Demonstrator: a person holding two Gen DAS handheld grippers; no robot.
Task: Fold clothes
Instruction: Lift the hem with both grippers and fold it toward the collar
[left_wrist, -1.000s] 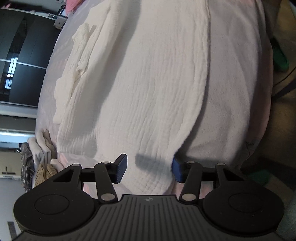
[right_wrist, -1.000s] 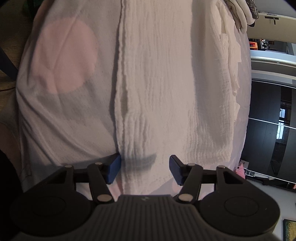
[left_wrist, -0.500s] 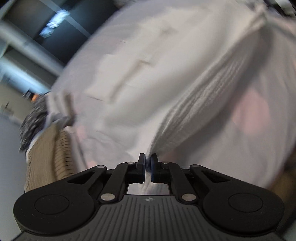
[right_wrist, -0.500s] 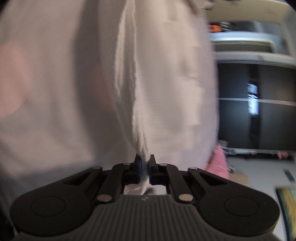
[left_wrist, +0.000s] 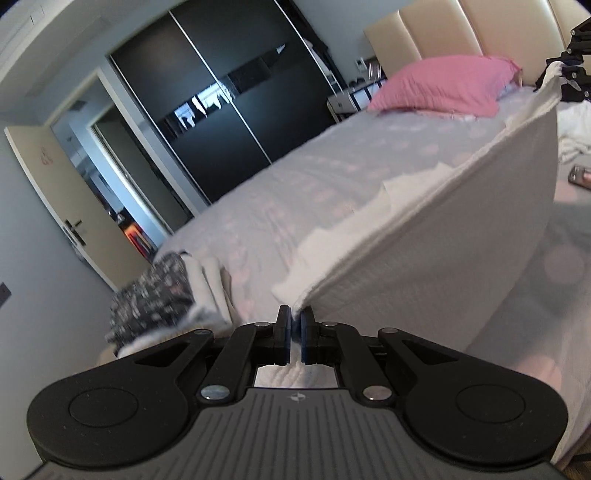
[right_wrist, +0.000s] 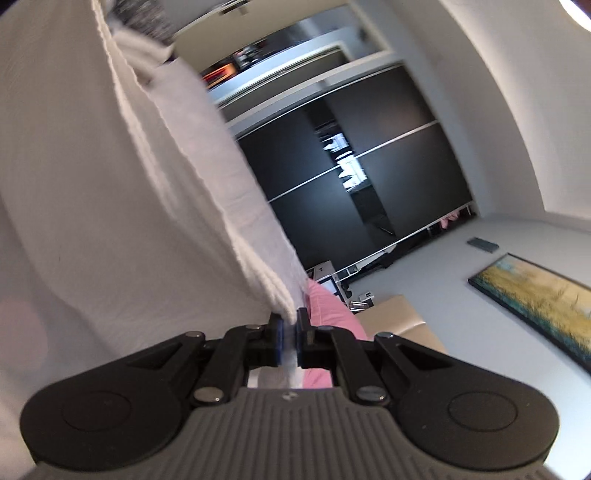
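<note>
A white crinkled garment (left_wrist: 424, 236) is stretched taut above the bed between both grippers. My left gripper (left_wrist: 294, 322) is shut on one corner of it at the near end. The other corner is pinched by my right gripper (left_wrist: 565, 72), seen far off at the top right of the left wrist view. In the right wrist view the right gripper (right_wrist: 289, 325) is shut on the white garment (right_wrist: 122, 206), which hangs away to the upper left and fills that side. The garment's far layers lie loosely along its upper edge.
The bed (left_wrist: 280, 192) carries a pale sheet with pink dots and a pink pillow (left_wrist: 439, 86) by the padded headboard. A pile of other clothes (left_wrist: 159, 291) sits at the bed's left edge. A small dark object (left_wrist: 580, 176) lies on the right. Black wardrobe doors (left_wrist: 221, 99) stand behind.
Both grippers went from open over the flat garment to shut on its corners, then lifted it off the bed and spread it taut between them.
</note>
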